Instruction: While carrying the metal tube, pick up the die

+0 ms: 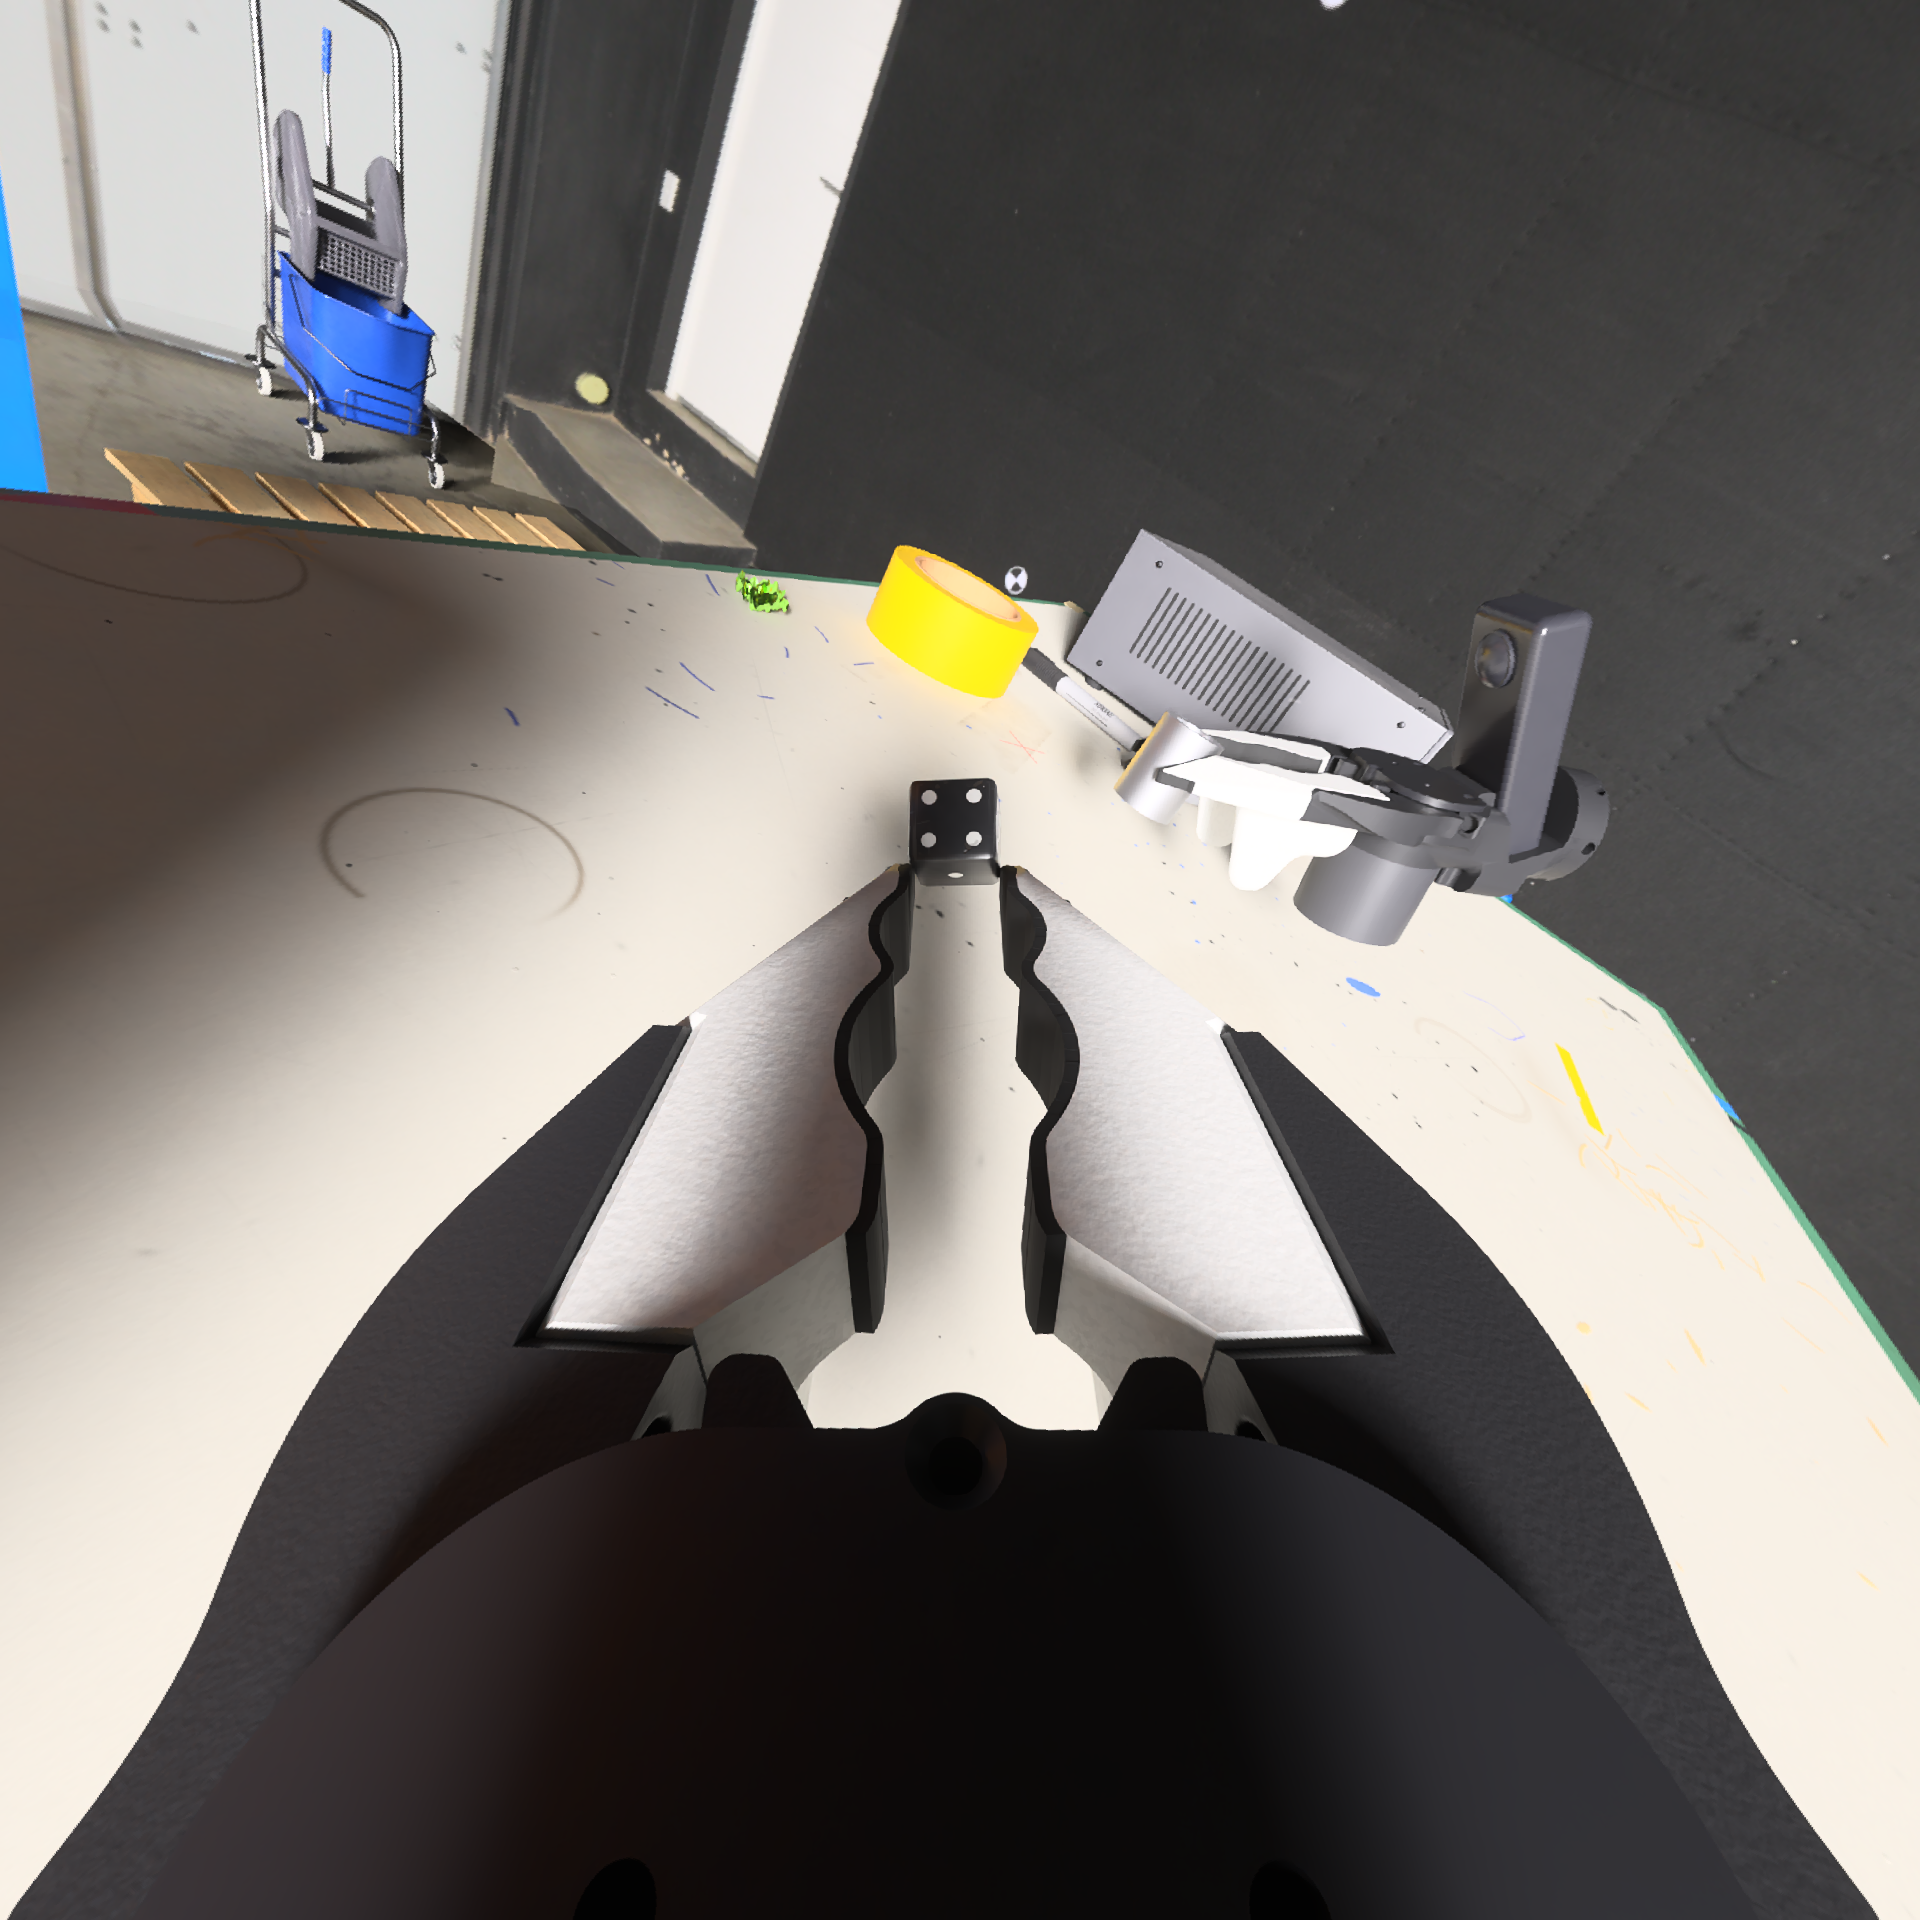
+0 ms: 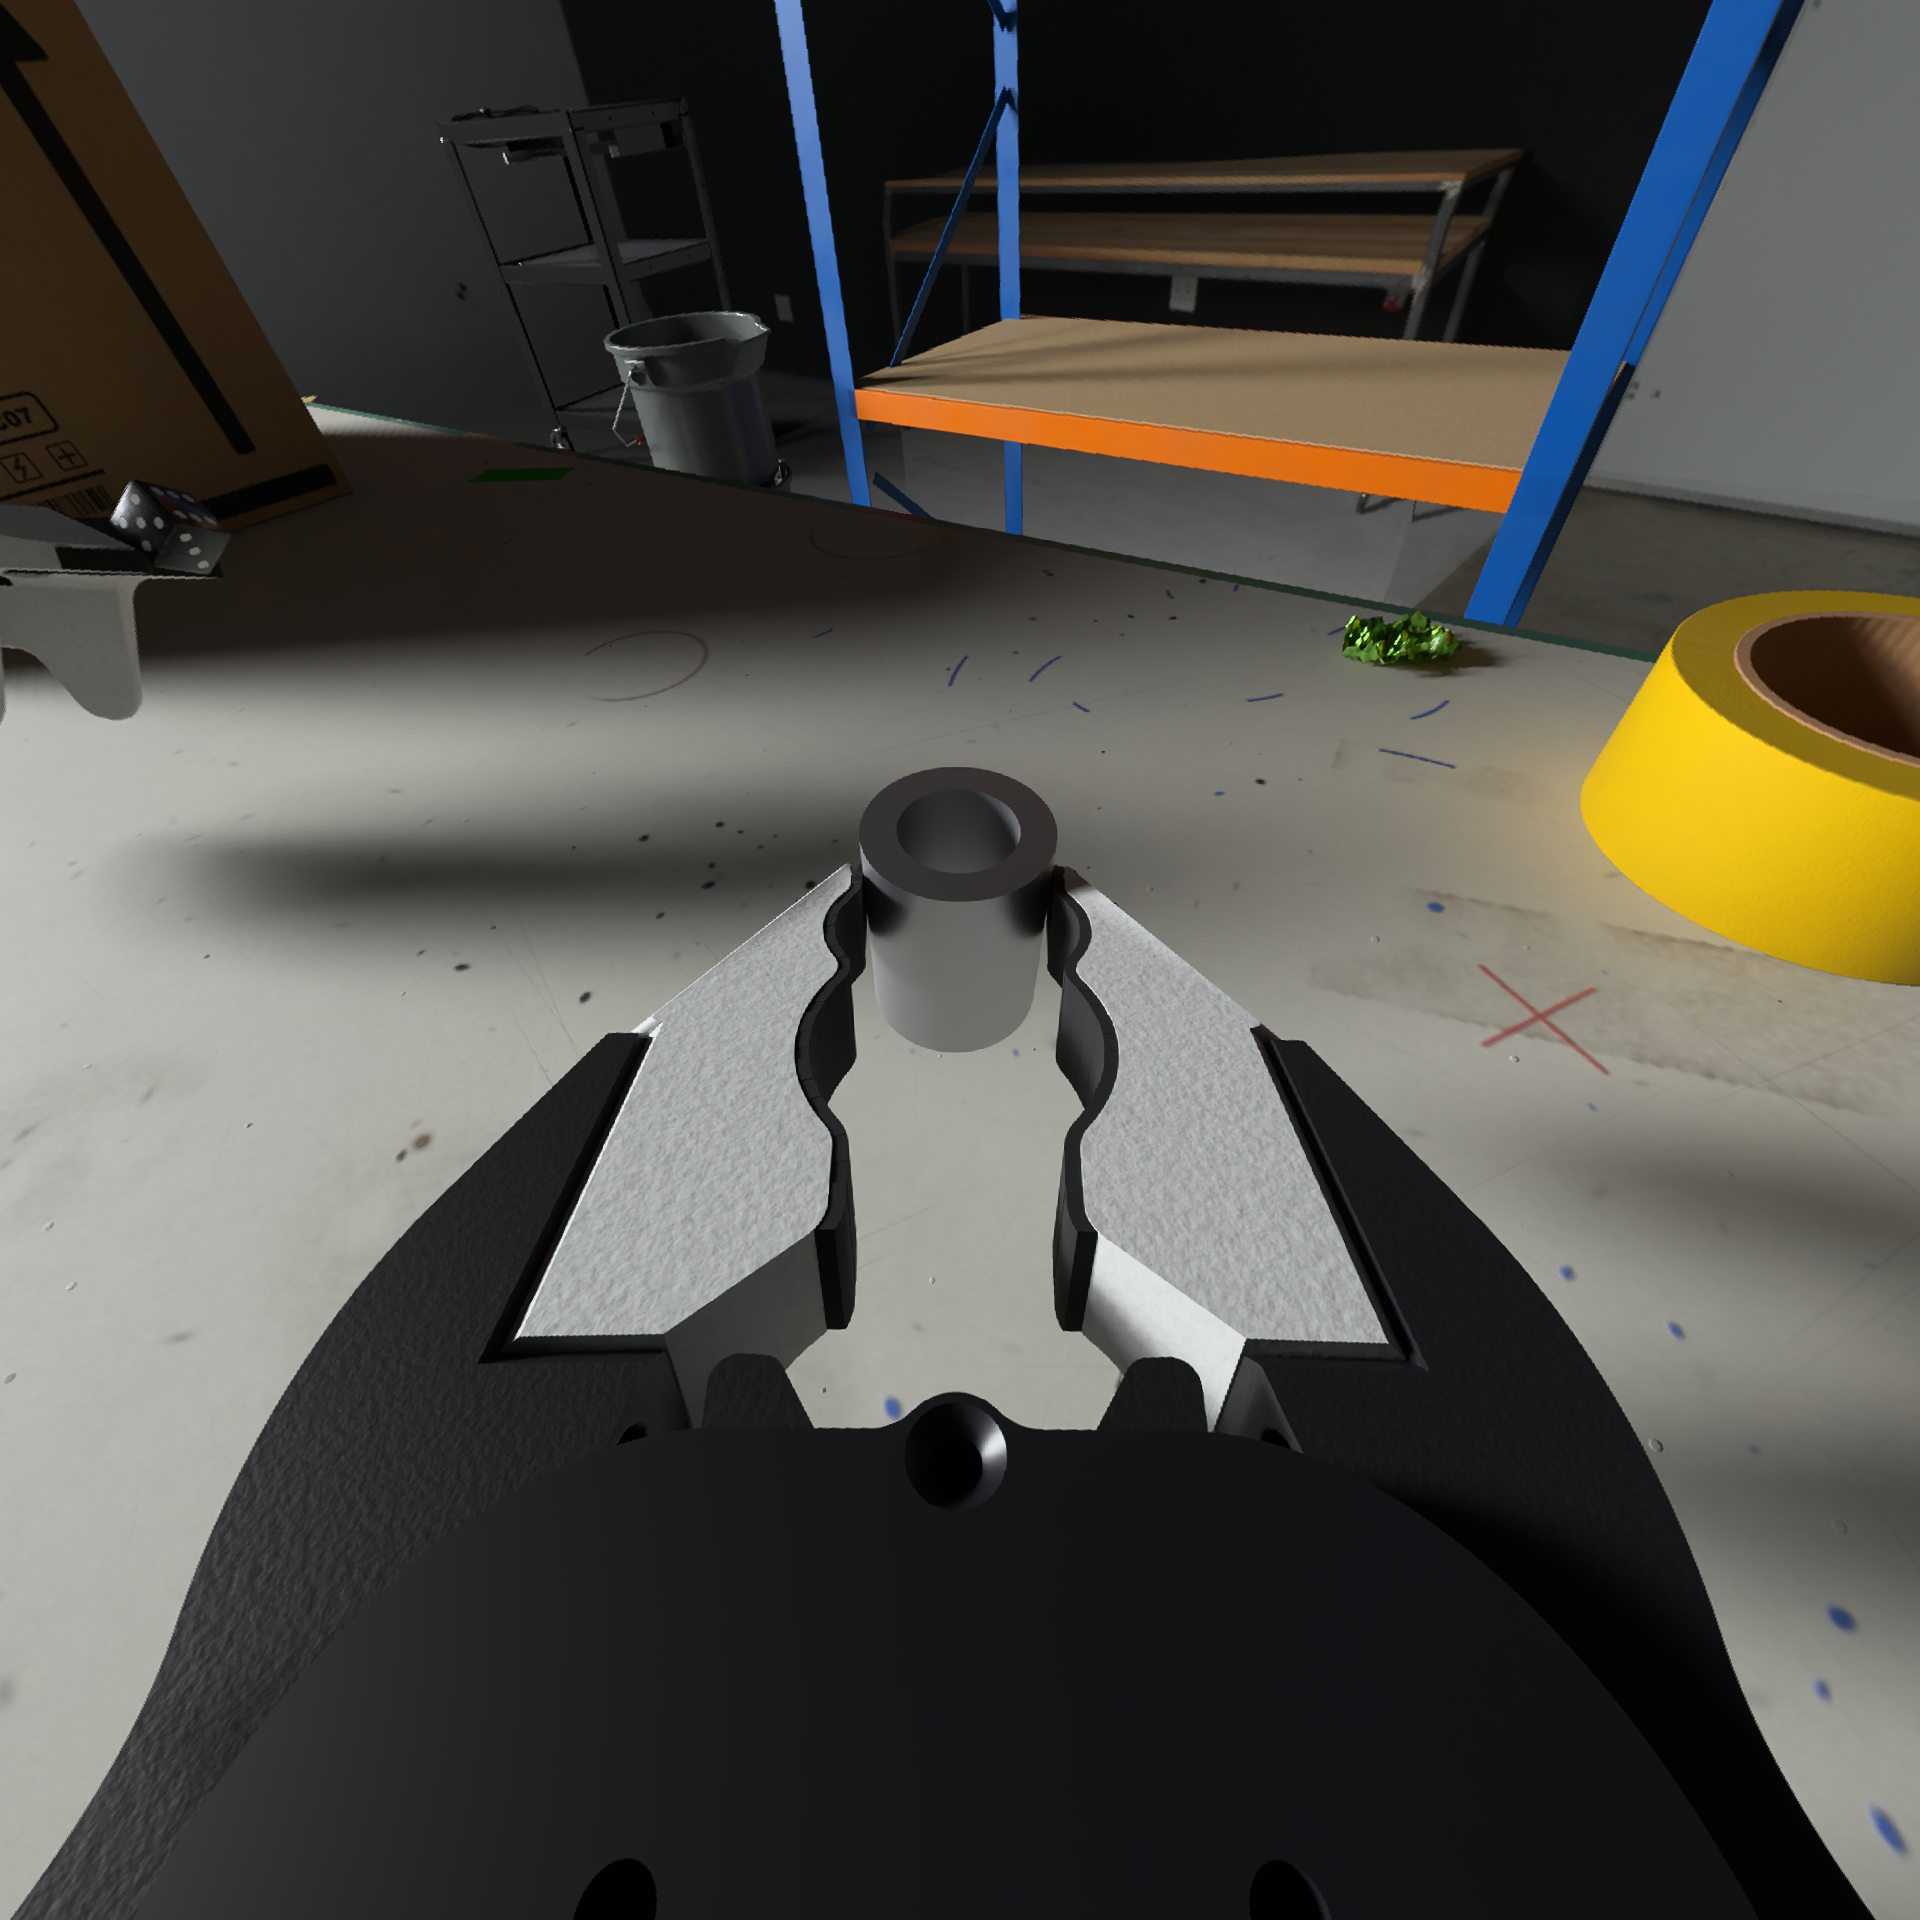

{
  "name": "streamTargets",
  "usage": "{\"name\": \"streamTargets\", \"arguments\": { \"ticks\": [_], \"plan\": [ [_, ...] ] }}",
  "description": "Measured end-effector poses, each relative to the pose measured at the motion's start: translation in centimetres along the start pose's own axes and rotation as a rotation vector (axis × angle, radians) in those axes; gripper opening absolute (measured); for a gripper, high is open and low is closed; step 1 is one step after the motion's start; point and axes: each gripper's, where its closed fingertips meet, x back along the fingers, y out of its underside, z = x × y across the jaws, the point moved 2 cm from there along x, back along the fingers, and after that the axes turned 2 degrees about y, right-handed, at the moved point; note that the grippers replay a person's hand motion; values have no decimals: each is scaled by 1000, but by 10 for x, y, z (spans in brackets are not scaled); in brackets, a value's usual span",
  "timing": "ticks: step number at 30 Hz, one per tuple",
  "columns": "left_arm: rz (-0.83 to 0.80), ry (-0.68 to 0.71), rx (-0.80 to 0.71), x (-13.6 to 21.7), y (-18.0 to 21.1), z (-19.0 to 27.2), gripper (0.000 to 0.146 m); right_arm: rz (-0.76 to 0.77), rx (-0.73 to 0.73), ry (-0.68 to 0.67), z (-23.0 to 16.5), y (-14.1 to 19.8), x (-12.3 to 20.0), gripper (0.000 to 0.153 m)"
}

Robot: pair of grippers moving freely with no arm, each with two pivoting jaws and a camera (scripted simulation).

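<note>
Left gripper (image 1: pixel 953 873) jaws clamped, right gripper (image 2: pixel 956 883) likewise

Printed markings stand on the cardboard box (image 2: pixel 125 312) and marker pen (image 1: pixel 1086 704).

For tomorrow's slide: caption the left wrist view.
Left gripper pinches the black die while the right gripper holds the metal tube.
</note>
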Motion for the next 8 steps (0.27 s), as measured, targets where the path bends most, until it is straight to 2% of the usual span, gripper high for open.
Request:
{"name": "streamTargets", "arguments": {
  "ticks": [8],
  "plan": [
    [-23,-9,-23,-3,2,1,16,-2,-1,-2,0,0,0,34]
  ]
}}
